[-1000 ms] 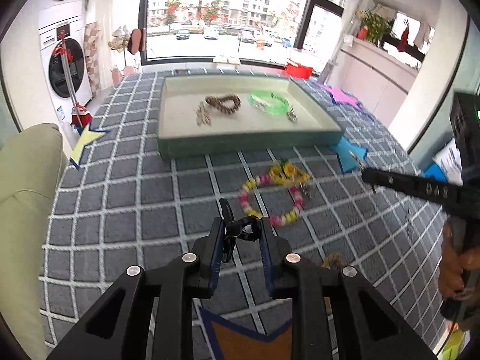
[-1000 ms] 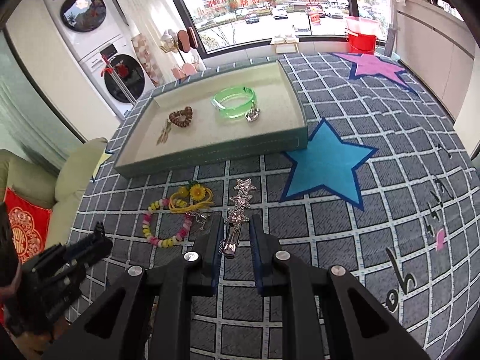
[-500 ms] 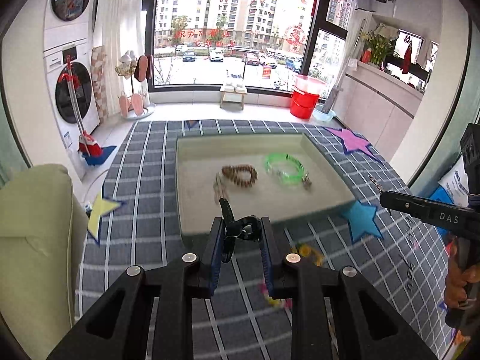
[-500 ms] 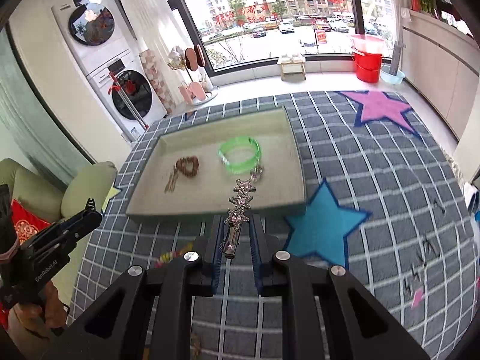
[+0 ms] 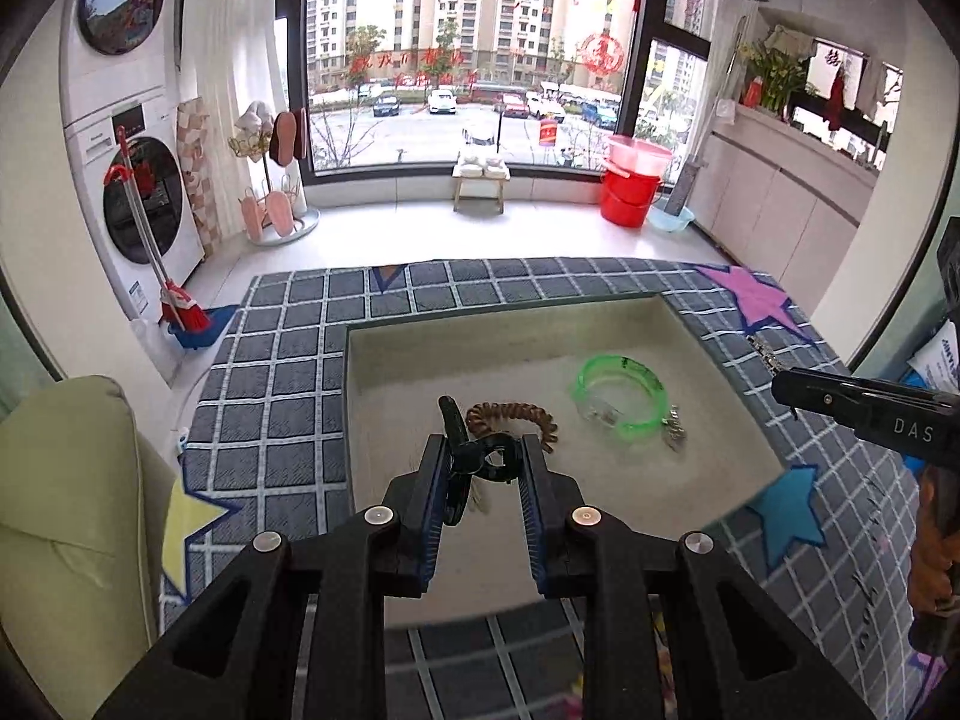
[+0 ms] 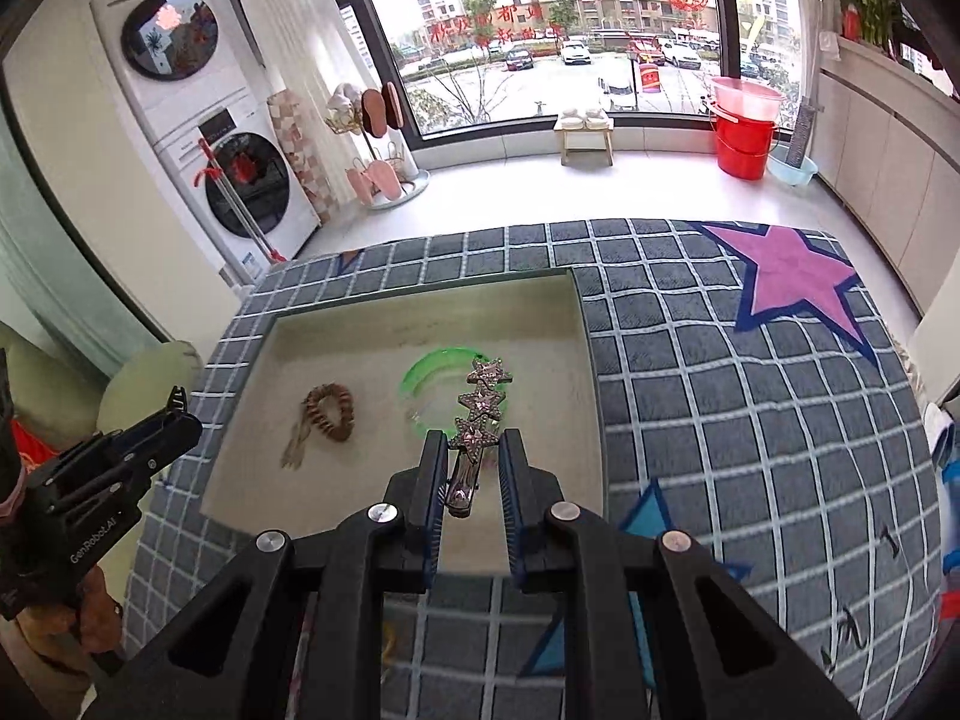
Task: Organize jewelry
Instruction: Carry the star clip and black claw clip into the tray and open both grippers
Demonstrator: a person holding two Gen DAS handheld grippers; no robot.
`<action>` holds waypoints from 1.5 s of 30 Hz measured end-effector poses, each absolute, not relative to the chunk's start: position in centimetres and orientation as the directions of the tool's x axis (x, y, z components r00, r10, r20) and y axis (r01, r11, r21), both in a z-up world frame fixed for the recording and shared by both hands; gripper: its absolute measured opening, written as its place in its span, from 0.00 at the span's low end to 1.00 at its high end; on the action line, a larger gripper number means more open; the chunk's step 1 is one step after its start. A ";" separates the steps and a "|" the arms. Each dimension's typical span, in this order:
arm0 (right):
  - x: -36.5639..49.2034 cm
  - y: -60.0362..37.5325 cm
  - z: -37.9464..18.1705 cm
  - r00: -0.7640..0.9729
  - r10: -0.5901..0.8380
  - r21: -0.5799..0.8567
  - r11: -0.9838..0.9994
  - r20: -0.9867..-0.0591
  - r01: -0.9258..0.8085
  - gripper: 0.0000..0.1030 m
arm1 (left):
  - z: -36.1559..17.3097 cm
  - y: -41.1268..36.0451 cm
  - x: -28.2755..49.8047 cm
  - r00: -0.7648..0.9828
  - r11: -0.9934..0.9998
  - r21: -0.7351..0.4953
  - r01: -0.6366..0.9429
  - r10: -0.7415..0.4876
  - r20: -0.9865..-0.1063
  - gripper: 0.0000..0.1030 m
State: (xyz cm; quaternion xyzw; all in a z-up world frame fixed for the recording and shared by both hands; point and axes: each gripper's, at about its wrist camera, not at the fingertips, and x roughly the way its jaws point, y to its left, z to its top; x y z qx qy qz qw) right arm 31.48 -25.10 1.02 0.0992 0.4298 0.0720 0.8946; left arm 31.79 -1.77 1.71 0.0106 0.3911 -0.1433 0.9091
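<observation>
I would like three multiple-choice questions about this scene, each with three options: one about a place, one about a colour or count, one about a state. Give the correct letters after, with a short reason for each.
1. Where does the green bracelet lie?
A. in the tray
B. on the rug
C. on the sofa

2. How many stars are on the hair clip in the right gripper?
A. one
B. three
C. five

3. What is the state of the left gripper?
A. open and empty
B. shut on a black clip
C. shut on the brown bracelet

Answers:
1 A: the green bracelet rests on the floor of the tray.
2 B: the hair clip shows three stars in a row.
3 B: the left gripper has the black clip pinched between its fingers; the brown bracelet lies in the tray.
</observation>
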 end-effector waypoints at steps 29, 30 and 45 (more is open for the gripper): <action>37.1 -25.0 -6.1 0.537 0.163 0.187 0.982 -0.828 -0.008 0.18 | -5.2 -4.5 36.9 0.548 0.969 -0.019 0.245 -0.155 -0.822 0.37; 37.1 -25.1 -6.3 0.532 0.165 0.190 0.982 -0.830 -0.008 0.18 | -5.3 -4.6 36.9 0.548 0.969 -0.013 0.248 -0.151 -0.822 0.37; 36.2 -25.4 -5.2 0.550 0.224 0.267 0.964 -0.805 -0.001 0.42 | -5.1 -5.2 36.4 0.563 0.968 0.035 0.248 -0.115 -0.818 0.37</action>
